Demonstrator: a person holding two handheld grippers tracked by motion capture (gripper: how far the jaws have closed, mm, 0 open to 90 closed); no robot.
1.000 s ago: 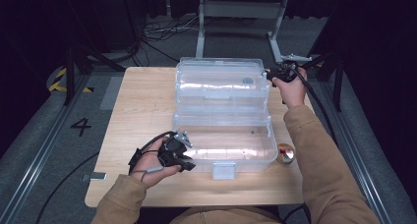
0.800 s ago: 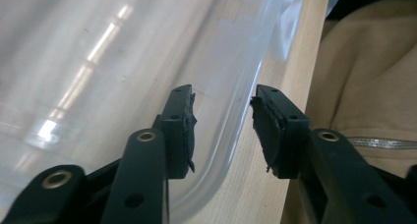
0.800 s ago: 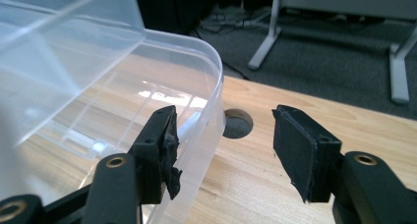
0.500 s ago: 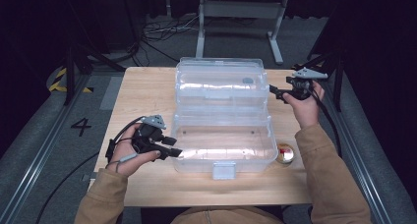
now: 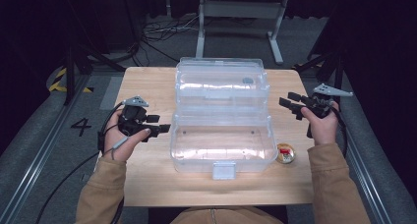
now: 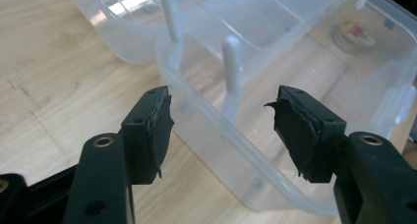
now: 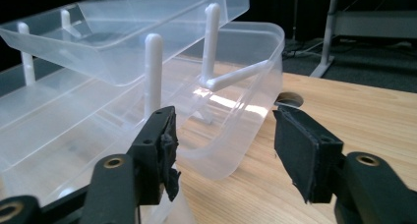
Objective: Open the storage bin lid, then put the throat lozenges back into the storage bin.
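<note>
Both grippers are standing off the clear plastic tool box [image 5: 221,117] now, one at each end. The left gripper [image 5: 156,126], which a second ago was lying low by the near left corner, is hovering just beside the base's left wall; its jaws have just been opening and are gaping with nothing between them. The right gripper [image 5: 290,102], earlier up at the lid's far right corner, is now hanging near the right end, its jaws having just been closing a little yet still parted and empty. Judging from that, the opening looks finished and both hands are letting go, perhaps getting ready for whatever goes in.

The box is sitting open in the middle of the wooden table [image 5: 147,81], its lid thrown back toward the far edge and its inner tray [image 7: 147,32] lifted on white swing arms [image 7: 153,71] above the base. It is transparent throughout, with a latch tab [image 5: 224,170] on the near wall. A small round tin [image 5: 284,153] is resting on the table just beside the near right corner.
</note>
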